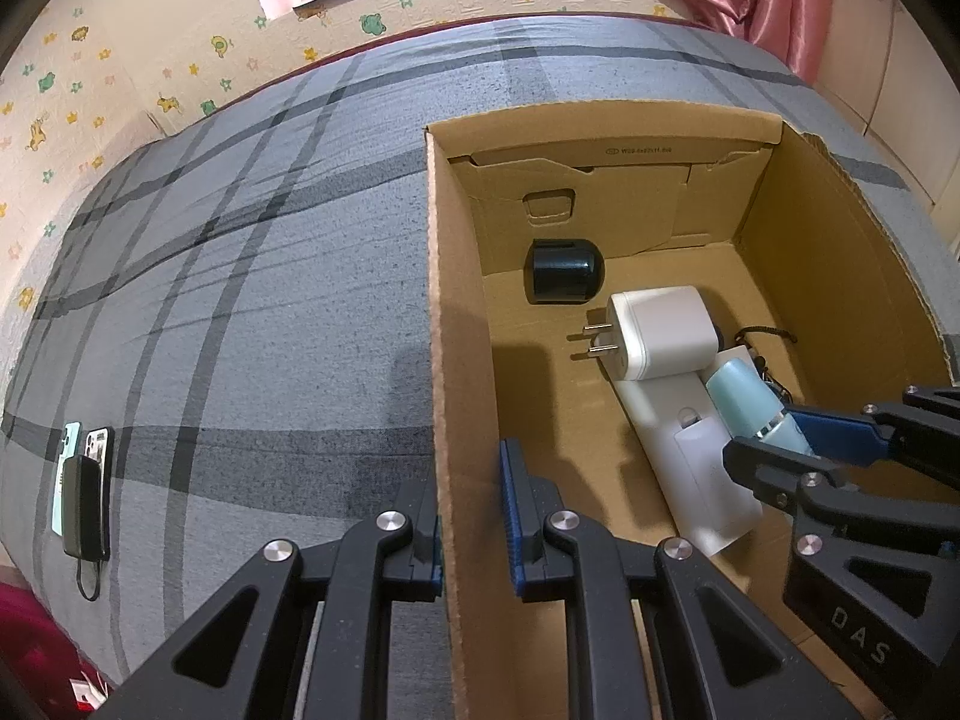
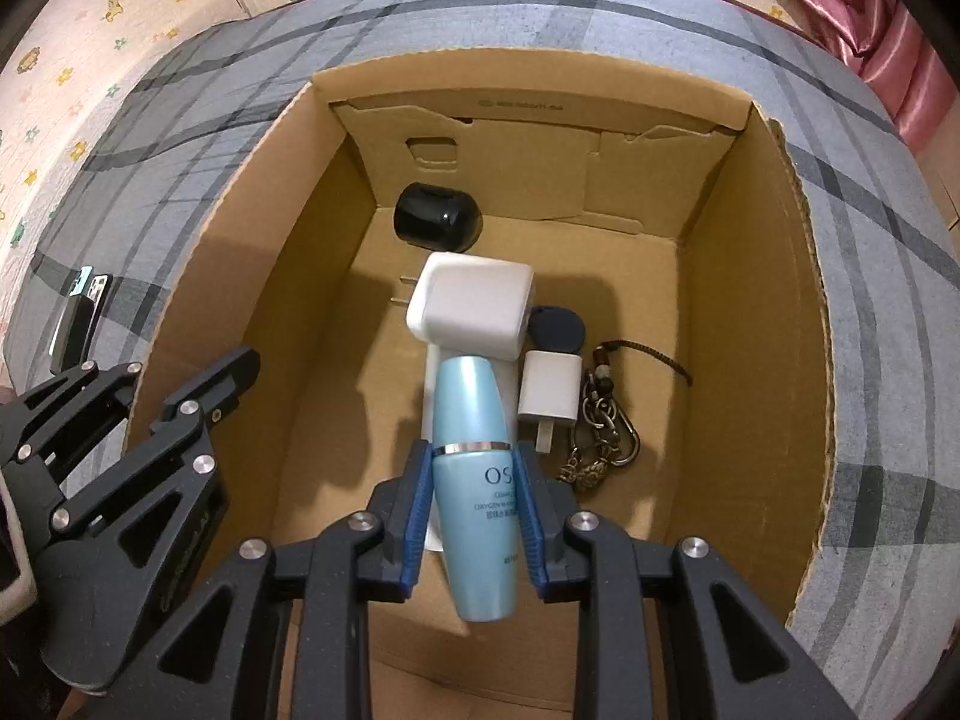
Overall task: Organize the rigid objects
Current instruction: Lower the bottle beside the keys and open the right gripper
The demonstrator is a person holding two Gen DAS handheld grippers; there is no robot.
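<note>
Lowering teal lotion bottle (image 2: 476, 480) into cardboard box (image 2: 756, 312) on the bed, right claw (image 2: 474, 516) clamped on bottle's sides just below its silver band. Bottle hanging over white flat device (image 1: 690, 456) and large white charger (image 2: 474, 306), not resting yet. Left claw (image 1: 474, 516) pinching box's left wall, pads closed on cardboard edge, steadying. Black rounded gadget (image 2: 437, 217), small white plug (image 2: 550, 391), keychain (image 2: 600, 426) already inside. Next, probably: setting bottle into bare floor left of charger, then parting pads. Phones (image 1: 84, 480) lying on bedspread, likely pending.

The left tool (image 1: 474, 531) clamps the cardboard box (image 1: 447, 360) wall; inside the box, the right tool (image 1: 780, 450) holds a blue bottle (image 1: 744, 399).
</note>
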